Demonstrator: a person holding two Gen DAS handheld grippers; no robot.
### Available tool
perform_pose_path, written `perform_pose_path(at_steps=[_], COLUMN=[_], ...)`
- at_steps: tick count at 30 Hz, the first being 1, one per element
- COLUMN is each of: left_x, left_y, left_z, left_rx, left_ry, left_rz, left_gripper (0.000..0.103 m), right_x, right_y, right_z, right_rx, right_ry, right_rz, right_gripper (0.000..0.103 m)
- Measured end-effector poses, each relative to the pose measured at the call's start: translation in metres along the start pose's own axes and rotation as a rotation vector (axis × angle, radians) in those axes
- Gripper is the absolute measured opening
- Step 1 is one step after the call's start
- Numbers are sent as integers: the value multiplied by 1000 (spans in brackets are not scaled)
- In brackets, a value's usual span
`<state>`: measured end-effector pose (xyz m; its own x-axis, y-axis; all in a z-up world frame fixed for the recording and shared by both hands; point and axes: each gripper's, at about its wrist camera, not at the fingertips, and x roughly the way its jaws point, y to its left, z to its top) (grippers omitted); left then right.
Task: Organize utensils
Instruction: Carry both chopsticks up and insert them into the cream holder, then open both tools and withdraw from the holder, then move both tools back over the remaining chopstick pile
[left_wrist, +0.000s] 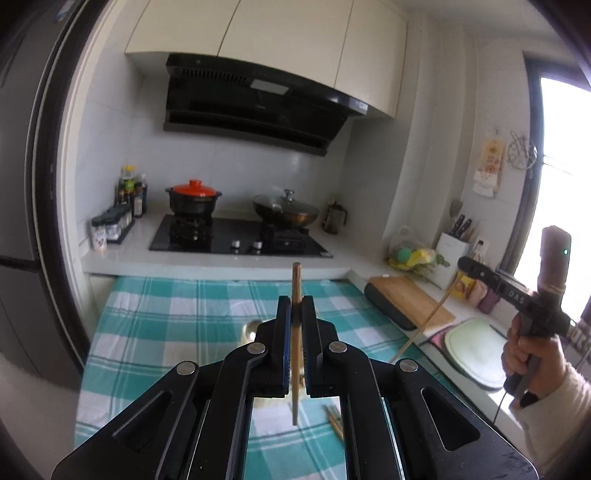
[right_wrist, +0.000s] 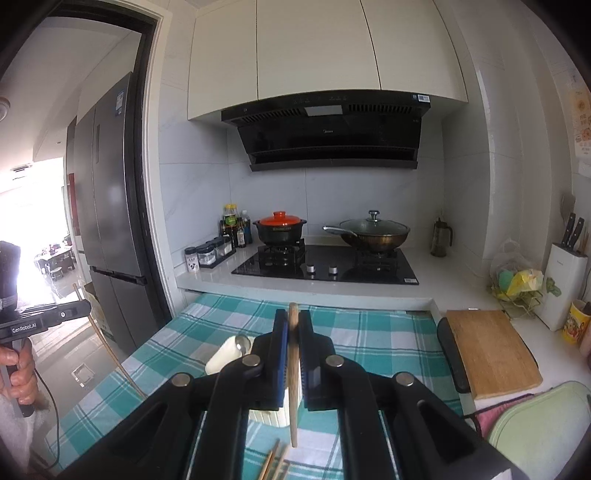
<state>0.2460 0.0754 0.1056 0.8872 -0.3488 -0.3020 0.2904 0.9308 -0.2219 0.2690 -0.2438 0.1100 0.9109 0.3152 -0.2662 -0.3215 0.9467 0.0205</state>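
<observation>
We are holding the left tool (left_wrist: 295, 314) clamped on one wooden chopstick (left_wrist: 296, 280), upright above the teal checked cloth (left_wrist: 177, 321) on the table. We are holding the right tool (right_wrist: 293, 328) clamped on a second chopstick (right_wrist: 293, 413) the same way. More chopsticks (right_wrist: 275, 463) are lying on the cloth below, near a white holder (right_wrist: 225, 356) with a metal spoon (right_wrist: 242, 343).

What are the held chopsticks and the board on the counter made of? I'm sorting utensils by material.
Chopstick in the left gripper: pale, matte, wood or bamboo by its tan colour. Chopstick in the right gripper: the same look. Cutting board: light wood, unvarnished-looking, faint grain showing.
</observation>
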Motion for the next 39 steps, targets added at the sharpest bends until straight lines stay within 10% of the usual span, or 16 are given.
perform_pose_path(at_steps=[9,19,24,26,28,33,39], left_x=[104,233,243,233,214,163,120], left_y=[10,29,22,20,19,20,6], left_z=[23,-36,-55,-56,-56,-99,-218], left_rx=[-6,-38,-38,-45,-32,5,-15], left_ry=[-55,332,387,387,368,467,609], left_rz=[74,89,105,99,123,114,118], left_gripper=[3,4,8,41,64,77,79], right_x=[77,212,243,238,220,157,85], right_y=[19,10,20,21,17,7,-23], right_z=[15,-46,-66,-67,-64,-81,-189], right_rx=[8,123,132,135,144,58,23], right_ry=[-102,317,411,398,347,327,496], right_rz=[49,141,122,115,111,78,-45], right_gripper=[6,6,10,44,53,54,54])
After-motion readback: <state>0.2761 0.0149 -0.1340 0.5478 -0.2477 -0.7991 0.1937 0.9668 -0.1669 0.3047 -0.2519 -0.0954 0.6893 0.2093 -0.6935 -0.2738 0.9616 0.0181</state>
